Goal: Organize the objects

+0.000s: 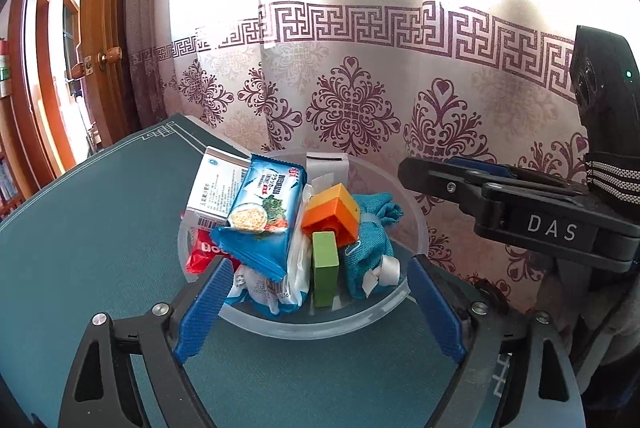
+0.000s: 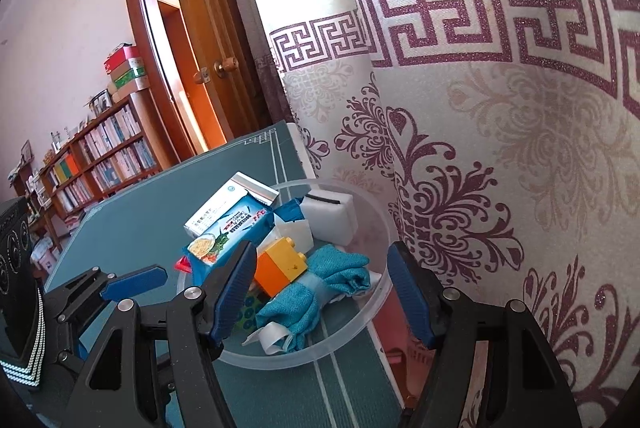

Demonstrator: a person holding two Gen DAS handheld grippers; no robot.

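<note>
Our left gripper (image 1: 316, 302) hangs with its blue fingers (image 1: 202, 308) spread wide and nothing between them, straddling the near rim of the clear plastic bowl (image 1: 320, 324); our right gripper (image 2: 320, 292) is likewise spread and empty, one finger over the bowl's near-left rim and the other just outside its right wall. The bowl sits toward the far right corner of the green mat (image 1: 100, 228), close against the patterned curtain (image 1: 360, 88). It is heaped: a blue cracker packet (image 1: 260, 216) leans on a white medicine box (image 1: 214, 190) at the left, a red wrapper (image 1: 204, 252) pokes out beneath them, an orange-and-yellow toy brick (image 1: 334, 214) stands in the middle over a green block (image 1: 324, 268), a teal cloth (image 1: 370, 248) is bunched at the right, and a white sponge (image 2: 330, 214) rests at the far side. We judge the gathering largely done, so the step in hand is either a last tidy or lifting the bowl clear. If we lift, we should take opposite rims with both grippers, pinch the wall rather than the contents, and keep the bowl level, since the packet and box overhang the left rim and could slide out. If we tidy, nudge those two inward first. The curtain crowds the right side, so we keep that gripper low and close.
</note>
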